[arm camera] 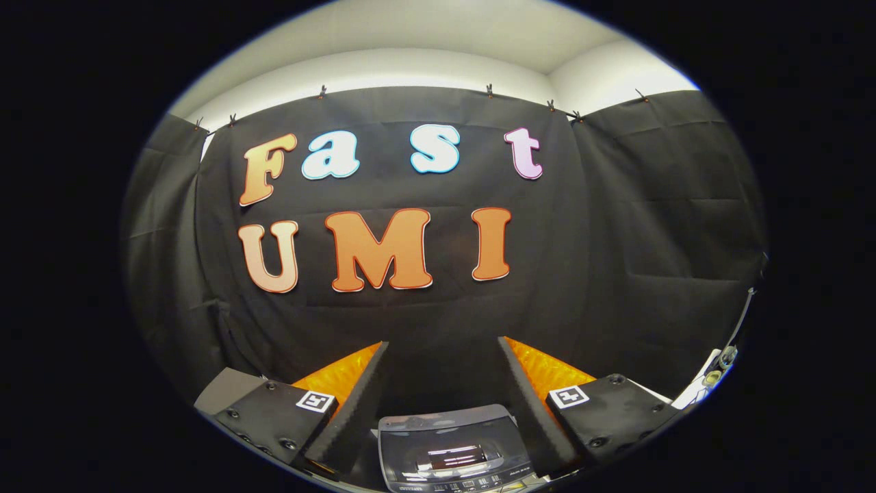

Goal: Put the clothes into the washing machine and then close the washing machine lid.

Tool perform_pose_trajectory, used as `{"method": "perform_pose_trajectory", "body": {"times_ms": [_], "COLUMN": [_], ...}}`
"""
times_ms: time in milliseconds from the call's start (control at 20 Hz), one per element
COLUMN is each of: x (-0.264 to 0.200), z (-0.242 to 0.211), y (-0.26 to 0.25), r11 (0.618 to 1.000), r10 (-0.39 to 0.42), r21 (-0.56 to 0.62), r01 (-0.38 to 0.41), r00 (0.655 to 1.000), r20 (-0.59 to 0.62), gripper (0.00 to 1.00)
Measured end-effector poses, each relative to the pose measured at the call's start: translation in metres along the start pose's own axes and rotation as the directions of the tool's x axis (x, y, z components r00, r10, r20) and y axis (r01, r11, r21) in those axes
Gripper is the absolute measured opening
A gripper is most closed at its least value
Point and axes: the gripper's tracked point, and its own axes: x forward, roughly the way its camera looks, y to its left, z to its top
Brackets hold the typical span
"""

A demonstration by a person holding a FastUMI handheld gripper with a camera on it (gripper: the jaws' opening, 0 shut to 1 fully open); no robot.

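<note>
Black foam-lined fingers of the gripper [443, 383] stand spread wide above a washing machine [455, 448], holding nothing.

Orange ribbed panels back both fingers [356, 404], and each black finger mount carries a small square black-and-white marker tag. The washing machine sits low between the fingers, just under their gap, its glossy dark lid [448, 438] lying flat and closed and catching a streak of reflected light. A strip of small print and buttons runs along the machine's front edge, too small to read, and no brand name can be made out. Black cloth [657, 226] hangs beyond the fingers as the booth wall, clipped along its top edge beneath a pale ceiling. A few small objects sit off to the right of the gripper, too blurred to identify.
</note>
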Motion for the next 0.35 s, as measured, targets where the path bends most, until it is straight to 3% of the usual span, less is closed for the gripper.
{"method": "perform_pose_trajectory", "body": {"times_ms": [350], "x": [-0.0021], "z": [-0.0003], "y": [0.0], "r11": [1.0], "r10": [0.0], "r21": [0.007], "r01": [0.0], "r00": [1.0], "r20": [0.0], "gripper": [0.98]}}
